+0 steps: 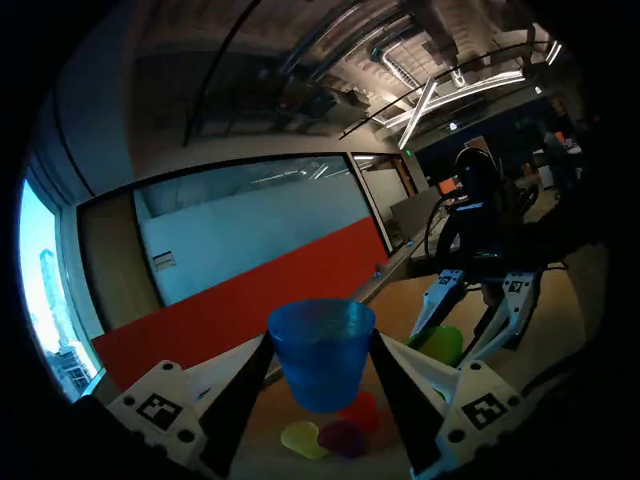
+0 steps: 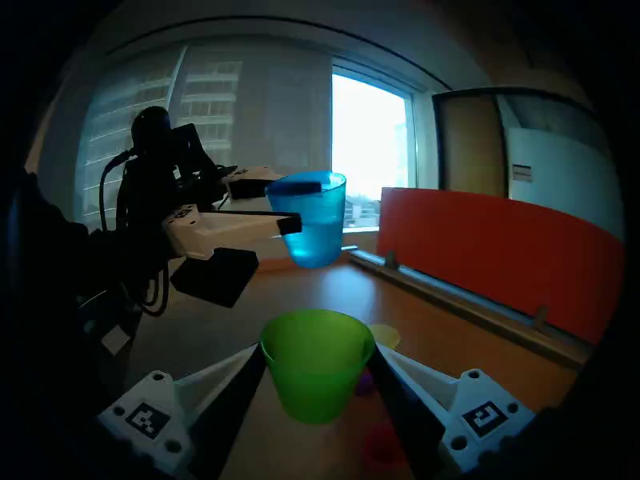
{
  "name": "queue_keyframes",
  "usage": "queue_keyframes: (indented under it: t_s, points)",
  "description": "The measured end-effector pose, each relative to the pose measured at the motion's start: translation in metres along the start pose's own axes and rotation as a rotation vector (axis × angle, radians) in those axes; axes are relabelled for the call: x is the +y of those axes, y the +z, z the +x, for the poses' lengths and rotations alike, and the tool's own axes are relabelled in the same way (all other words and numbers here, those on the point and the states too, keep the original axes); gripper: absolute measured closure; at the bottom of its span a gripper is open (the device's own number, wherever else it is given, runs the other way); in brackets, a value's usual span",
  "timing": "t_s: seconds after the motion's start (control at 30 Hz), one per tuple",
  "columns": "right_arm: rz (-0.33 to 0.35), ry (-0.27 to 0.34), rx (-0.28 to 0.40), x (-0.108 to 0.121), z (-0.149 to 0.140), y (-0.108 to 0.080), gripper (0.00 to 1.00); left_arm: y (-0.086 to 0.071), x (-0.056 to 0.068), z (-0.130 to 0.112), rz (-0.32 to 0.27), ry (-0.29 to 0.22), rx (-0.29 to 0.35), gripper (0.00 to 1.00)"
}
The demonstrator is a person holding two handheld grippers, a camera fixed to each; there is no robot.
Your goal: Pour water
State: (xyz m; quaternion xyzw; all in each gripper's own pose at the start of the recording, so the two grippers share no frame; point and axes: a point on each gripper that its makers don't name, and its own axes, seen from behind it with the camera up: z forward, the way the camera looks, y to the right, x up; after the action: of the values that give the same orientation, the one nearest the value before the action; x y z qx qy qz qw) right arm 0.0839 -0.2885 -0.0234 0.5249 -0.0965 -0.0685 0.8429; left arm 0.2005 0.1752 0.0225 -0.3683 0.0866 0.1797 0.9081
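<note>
- The wooden table (image 2: 472, 336) lies ahead of the right gripper (image 2: 318, 352). On that gripper's right it ends at a low rail (image 2: 448, 290), with a red panel (image 2: 512, 248) standing behind the rail.
- Bare tabletop stretches ahead and to the left of the right gripper, as far as the window wall.
- Three small cups crowd the space below the tongs: a yellow cup (image 1: 302, 438), a purple cup (image 1: 342, 437) and a red cup (image 1: 362, 410).
- The left gripper (image 1: 322, 338) is clamped on the blue cup (image 1: 322, 372), one finger on each side. It holds the cup upright and clear of the table.
- The right gripper grips the green cup (image 2: 318, 368) between both fingers, mouth up.
- From the right gripper, the blue cup hangs ahead, higher and slightly left.
- From the left gripper, the green cup sits ahead, lower and to the right.
- Whether either cup holds water cannot be told.
</note>
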Motion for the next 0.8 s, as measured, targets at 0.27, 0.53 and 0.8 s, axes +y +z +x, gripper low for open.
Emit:
queue_keyframes:
  t_s: [0.27, 0.53, 0.8]
  points:
    - [0.018, 0.004, -0.002, -0.003, 0.001, 0.007, 0.08, 0.000, 0.000, -0.002, 0.002, 0.049, 0.006, 0.16]
    - [0.031, -0.001, -0.005, -0.007, 0.001, 0.010, 0.08, 0.001, -0.001, -0.003, 0.009, 0.111, 0.012, 0.16]
    - [0.045, 0.000, -0.001, -0.010, 0.003, 0.014, 0.08, 0.002, 0.002, 0.003, 0.002, 0.159, 0.028, 0.16]
